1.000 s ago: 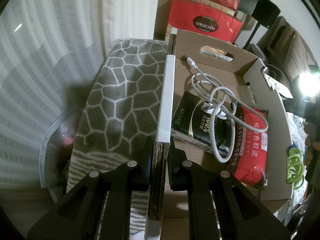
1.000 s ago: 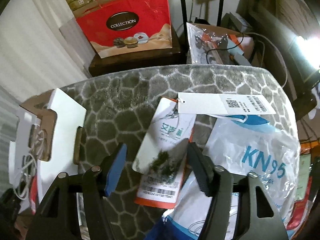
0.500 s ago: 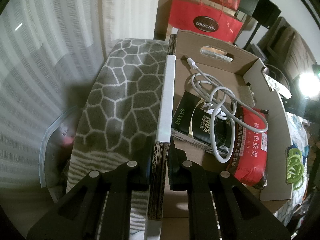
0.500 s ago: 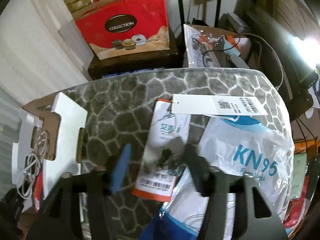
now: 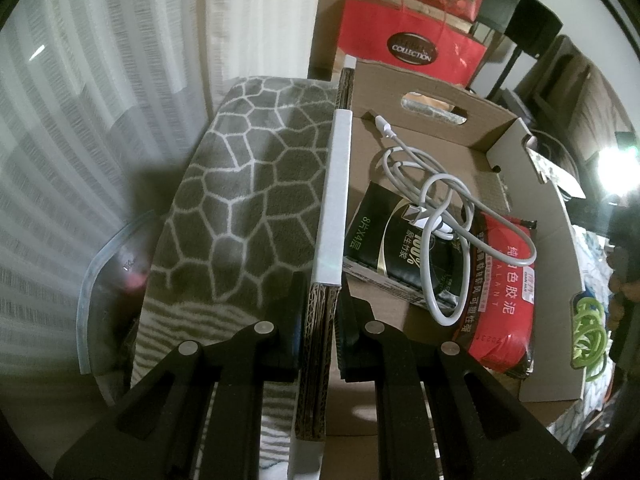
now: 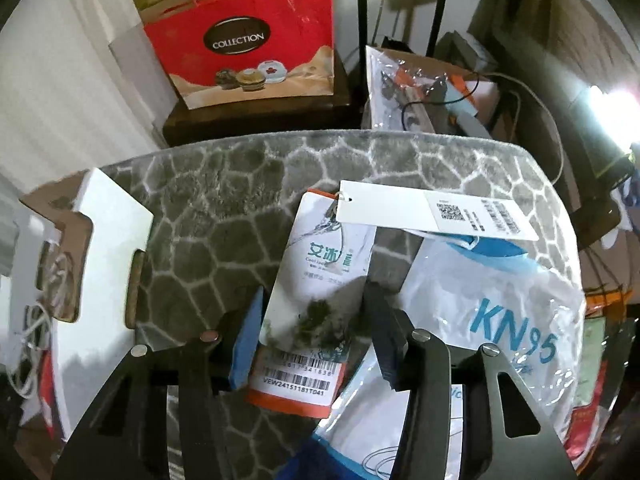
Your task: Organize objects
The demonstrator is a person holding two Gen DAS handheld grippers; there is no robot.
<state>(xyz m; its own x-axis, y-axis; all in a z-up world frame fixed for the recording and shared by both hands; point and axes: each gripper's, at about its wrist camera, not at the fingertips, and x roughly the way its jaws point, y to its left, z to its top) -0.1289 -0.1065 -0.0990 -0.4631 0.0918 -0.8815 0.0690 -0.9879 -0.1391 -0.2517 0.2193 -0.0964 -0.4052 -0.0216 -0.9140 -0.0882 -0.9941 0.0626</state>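
My left gripper (image 5: 320, 292) is shut on the near wall (image 5: 316, 340) of the open cardboard box (image 5: 552, 240). Inside the box lie a black tissue pack (image 5: 384, 248), a red pack (image 5: 504, 280) and a coiled white cable (image 5: 440, 216). In the right wrist view my right gripper (image 6: 314, 292) points down over a white-and-orange hang tag (image 6: 324, 260) lying flat on the grey mat (image 6: 224, 216). Its jaws are closing with the tag between them, the pads near its side edges. A long white label (image 6: 400, 212) is tied to the tag's top.
A KN95 mask bag (image 6: 500, 312) lies right of the tag, partly under it. The box's white corner (image 6: 104, 220) stands at the left. A red gift bag (image 6: 248, 40) and a clear bag of cables (image 6: 412, 88) sit behind the mat. Green rings (image 5: 588, 328) lie beyond the box.
The right gripper's jaws widened, blurred with a small shift, then narrowed again around the hang tag. The left gripper and the box have not moved.
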